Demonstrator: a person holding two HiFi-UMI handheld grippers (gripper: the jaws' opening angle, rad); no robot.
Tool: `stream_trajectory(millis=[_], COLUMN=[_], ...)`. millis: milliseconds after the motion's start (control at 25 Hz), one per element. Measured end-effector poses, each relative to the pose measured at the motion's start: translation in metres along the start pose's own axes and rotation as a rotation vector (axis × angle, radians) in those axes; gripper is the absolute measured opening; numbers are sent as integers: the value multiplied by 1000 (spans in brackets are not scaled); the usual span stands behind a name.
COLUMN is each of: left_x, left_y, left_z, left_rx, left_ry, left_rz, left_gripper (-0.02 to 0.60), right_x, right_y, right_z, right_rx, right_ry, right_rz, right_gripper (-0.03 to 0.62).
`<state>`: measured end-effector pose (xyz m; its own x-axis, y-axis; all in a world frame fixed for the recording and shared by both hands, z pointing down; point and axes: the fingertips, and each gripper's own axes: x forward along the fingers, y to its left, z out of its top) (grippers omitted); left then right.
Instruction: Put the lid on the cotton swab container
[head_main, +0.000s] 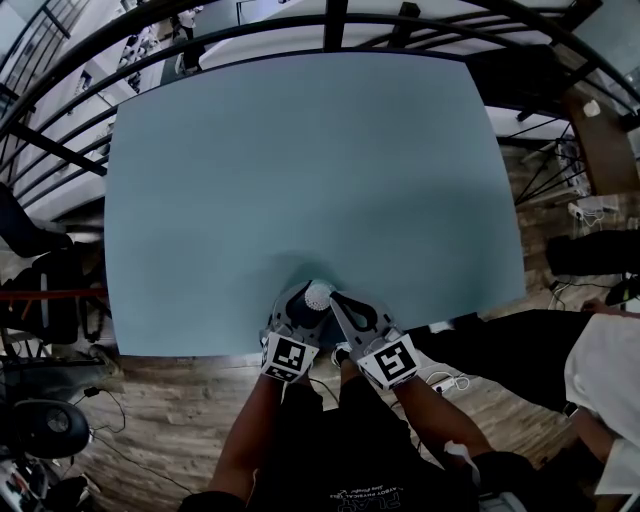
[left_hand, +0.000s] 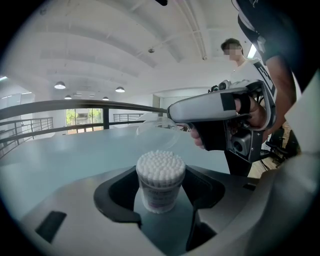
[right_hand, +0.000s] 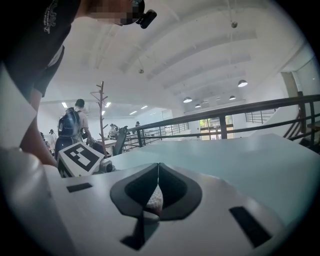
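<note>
Two grippers are meeting at the near edge of the pale blue desk (head_main: 300, 150), and each is doing something different. The left gripper (left_hand: 162, 175) is standing with its jaws spread wide and released. The cotton swab container (left_hand: 160, 192) is sitting upright on the desk between them, with a sliver of desk showing on either side of it, so the pads are not pressing on it.

The right gripper (left_hand: 170, 111) is clenching its jaws down to a thin seam on the clear lid (left_hand: 156, 131). The lid is hanging off its tip, just above and behind the open container. In the right gripper view the white swab heads are showing through the low gap under that seam, while the lid itself is too clear to make out there.

Counting up, there is one container, packed full of swabs and with its top uncovered, and one lid, not yet on it. There are two cubes — a marker cube (head_main: 289, 357) riding on the left gripper and a second marker cube (head_main: 392, 362) on the right.
</note>
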<state>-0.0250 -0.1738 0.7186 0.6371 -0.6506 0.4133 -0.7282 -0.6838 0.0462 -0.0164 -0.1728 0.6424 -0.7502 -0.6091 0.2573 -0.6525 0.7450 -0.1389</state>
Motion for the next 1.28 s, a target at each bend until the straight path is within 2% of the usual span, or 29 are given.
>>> stream_trajectory(millis=[320,600,880,1280], left_x=[-2,1,4,1], left_y=[0,-4,1,4], left_z=[-3,3,4,2], left_rx=[1,14,21,32], left_ry=[8,6,-4,-1], left_rz=[-8,-9,-12,-18], left_gripper=[279,279,279,279], right_x=[8,-2,6,12], right_y=[15,13,15,12], right_z=[10,-6,-9,-32], right_rx=[-5,42,49,66], right_ry=[-48,20,30,91], right_rz=[40,63,94,47], right_gripper=[20,20,20,20])
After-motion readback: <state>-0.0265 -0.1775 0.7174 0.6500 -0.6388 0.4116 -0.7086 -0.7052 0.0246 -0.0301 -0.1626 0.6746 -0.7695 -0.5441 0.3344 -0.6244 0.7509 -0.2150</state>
